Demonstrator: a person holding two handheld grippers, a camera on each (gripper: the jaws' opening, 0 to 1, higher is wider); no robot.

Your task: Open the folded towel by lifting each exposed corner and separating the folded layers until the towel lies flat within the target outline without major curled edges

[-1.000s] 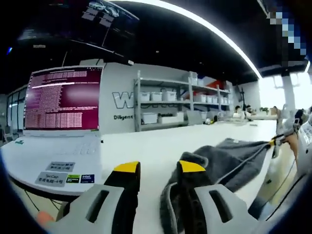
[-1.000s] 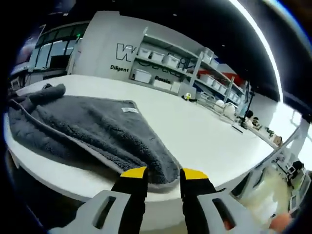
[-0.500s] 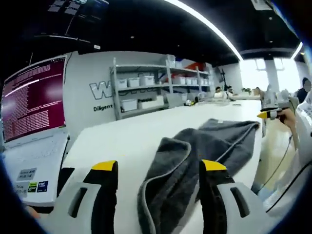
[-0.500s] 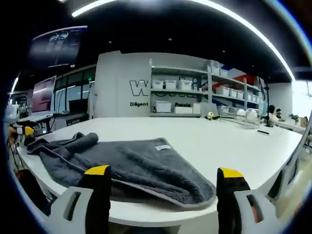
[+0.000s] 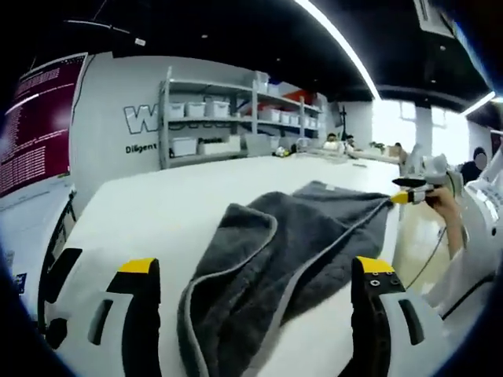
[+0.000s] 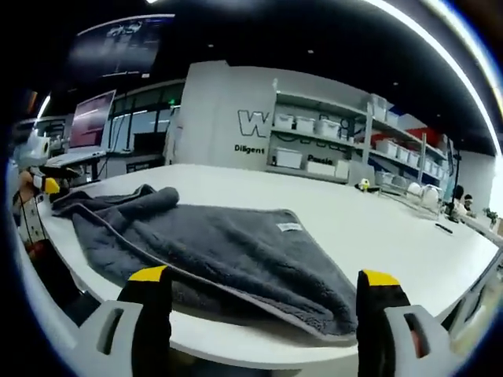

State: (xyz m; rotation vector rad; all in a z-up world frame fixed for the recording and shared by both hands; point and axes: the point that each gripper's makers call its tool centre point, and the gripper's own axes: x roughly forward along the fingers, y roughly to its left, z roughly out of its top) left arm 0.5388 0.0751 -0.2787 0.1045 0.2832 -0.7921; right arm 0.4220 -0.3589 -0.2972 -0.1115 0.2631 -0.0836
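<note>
Both tongs have let go of the grey towel [image 6: 228,251] since a second ago, when each was pinched on an end of it; their jaws are now spread wide with nothing between them. The left tongs [image 5: 255,271] face one end of the towel, the right tongs [image 6: 259,279] the opposite end, and each pair shows small beyond the towel in the other's view. The towel lies on the white surface [image 5: 165,196], along its near edge. Its end by the left tongs is rumpled and humped, with layers overlapping; the end by the right tongs lies flatter but doubled over. By my judgement, unfolding has barely begun: layers remain to separate, and I cannot make out the target outline.
</note>
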